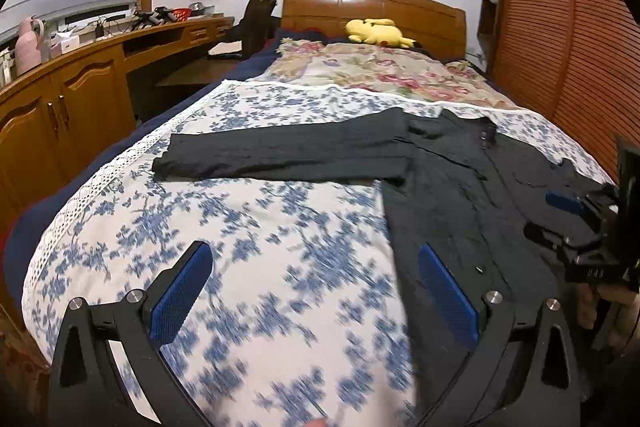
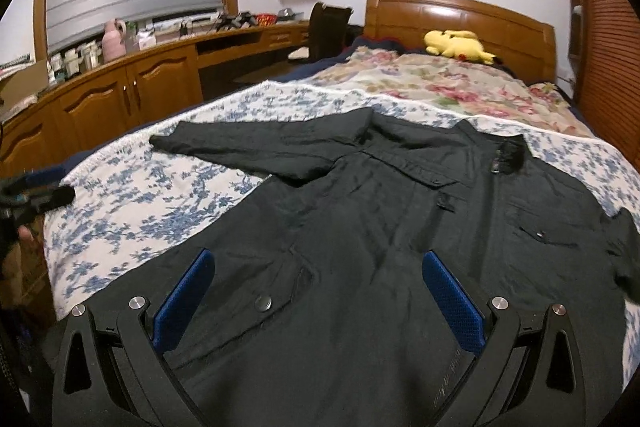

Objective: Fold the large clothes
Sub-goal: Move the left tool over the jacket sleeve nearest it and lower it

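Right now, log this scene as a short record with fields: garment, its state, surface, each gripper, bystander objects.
garment: black jacket
state: spread flat, front up, unfolded; one sleeve stretched out sideways
surface: blue floral bedspread on the bed
left gripper: open, above the bedspread beside the jacket's edge, holding nothing
right gripper: open, over the jacket's lower front, holding nothing
bystanders: yellow plush toy near the headboard; floral quilt behind the jacket

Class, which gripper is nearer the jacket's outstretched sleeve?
Left. The left gripper hovers over the bedspread just below the sleeve; the right gripper sits over the jacket's hem, farther away.
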